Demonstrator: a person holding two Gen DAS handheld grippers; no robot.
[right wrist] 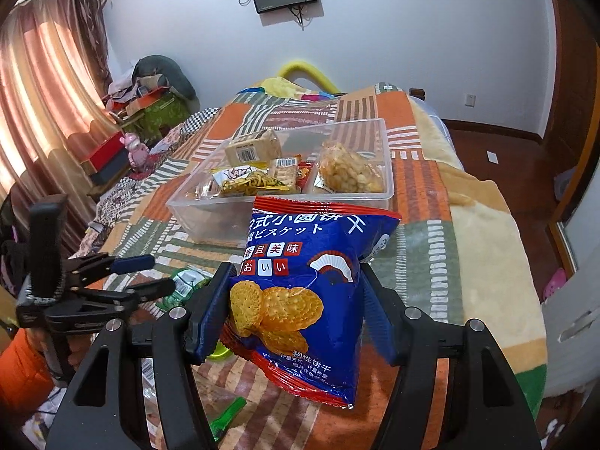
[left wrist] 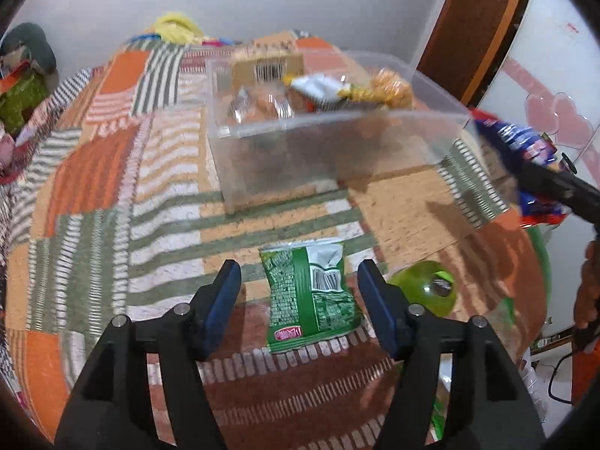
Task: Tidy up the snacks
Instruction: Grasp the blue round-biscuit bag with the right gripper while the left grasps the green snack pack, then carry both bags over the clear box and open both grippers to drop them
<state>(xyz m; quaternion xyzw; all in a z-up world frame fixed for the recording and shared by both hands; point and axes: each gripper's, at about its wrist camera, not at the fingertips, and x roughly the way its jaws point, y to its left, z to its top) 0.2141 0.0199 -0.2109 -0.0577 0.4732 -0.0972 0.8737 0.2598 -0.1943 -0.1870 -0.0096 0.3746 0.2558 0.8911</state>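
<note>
Several snacks already lie in the clear plastic bin (right wrist: 285,202) on the bed (left wrist: 112,172). The right claw (right wrist: 296,311) is clamped on a blue biscuit packet (right wrist: 300,300) — not yet binned. The left claw (left wrist: 300,300) hangs released over the green snack packet (left wrist: 311,296) — unpicked.

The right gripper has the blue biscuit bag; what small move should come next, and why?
Probably carry the blue bag forward over the clear bin and release. The right gripper is clamped on it, raised above the bed, and the bin just ahead already holds other snacks. The left gripper stands open over the green packet.
</note>
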